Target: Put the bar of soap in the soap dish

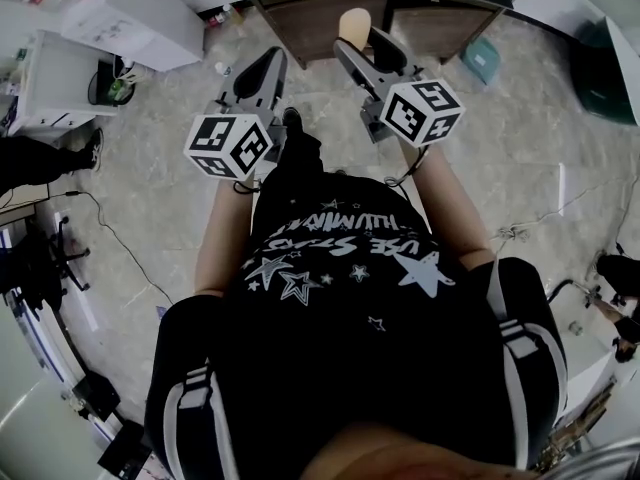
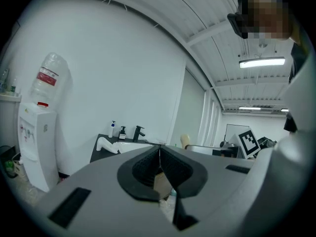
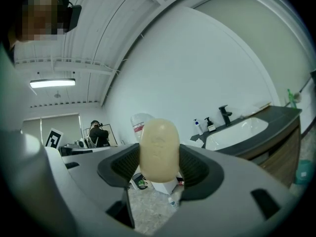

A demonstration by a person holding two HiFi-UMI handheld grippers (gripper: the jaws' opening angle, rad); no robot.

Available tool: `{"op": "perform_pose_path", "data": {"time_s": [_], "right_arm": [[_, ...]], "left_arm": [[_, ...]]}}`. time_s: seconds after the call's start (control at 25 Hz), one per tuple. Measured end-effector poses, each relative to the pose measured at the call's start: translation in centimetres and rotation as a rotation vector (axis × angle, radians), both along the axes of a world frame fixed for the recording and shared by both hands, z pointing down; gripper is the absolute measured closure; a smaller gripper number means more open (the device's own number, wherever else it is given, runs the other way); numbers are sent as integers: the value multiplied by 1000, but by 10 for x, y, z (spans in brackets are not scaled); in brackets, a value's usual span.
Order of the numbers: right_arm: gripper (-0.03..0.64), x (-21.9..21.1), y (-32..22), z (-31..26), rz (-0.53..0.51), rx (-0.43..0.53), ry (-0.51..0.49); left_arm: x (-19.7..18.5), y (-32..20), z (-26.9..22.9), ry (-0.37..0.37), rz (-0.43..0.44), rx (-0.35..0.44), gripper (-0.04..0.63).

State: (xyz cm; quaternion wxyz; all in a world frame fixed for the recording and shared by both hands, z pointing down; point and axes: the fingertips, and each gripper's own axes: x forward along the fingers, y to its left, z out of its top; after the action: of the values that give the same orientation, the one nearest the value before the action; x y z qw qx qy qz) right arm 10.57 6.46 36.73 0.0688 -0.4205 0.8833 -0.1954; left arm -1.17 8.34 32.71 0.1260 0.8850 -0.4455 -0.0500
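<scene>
We hold the right gripper (image 1: 363, 44) out ahead of our chest, and its jaws are clamped on the bar of soap (image 3: 159, 150). The pale, oval bar stands upright between the two ribbed black pads, with its rounded upper end rising clear above them. The left gripper (image 2: 159, 157) is raised just beside it on the left. Its jaws are pressed together at the tips with nothing between them. In the head view the two grippers sit side by side and apart, each marker cube (image 1: 228, 146) turned up toward us, over the grey stone-patterned floor (image 1: 500, 168). Farther off, straight ahead of both grippers, stands the vanity (image 1: 300, 23), a brown cabinet under a dark top. The soap is in the air on the near side of it, not touching it. The right gripper view shows a white basin (image 3: 242, 128) sunk in that dark top. A black tap (image 3: 224, 115) stands at the basin's far edge, and two pump bottles (image 3: 198, 126) are just to the left of the tap. Left of the vanity, against the white wall, a water dispenser (image 2: 34, 149) stands with its bottle on top.
</scene>
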Motion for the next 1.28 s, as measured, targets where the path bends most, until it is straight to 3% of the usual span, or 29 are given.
{"op": "perform_pose_path", "data": {"time_s": [0.52,1.28], "right_arm": [[362,-17,-107,11,40,-42,5],[362,-97,-289,9,119,-68,40]], "left_arm": [[-11,-120,10,46,55,-21,583],[-93,-310,14,85,129,-54,583]]}}
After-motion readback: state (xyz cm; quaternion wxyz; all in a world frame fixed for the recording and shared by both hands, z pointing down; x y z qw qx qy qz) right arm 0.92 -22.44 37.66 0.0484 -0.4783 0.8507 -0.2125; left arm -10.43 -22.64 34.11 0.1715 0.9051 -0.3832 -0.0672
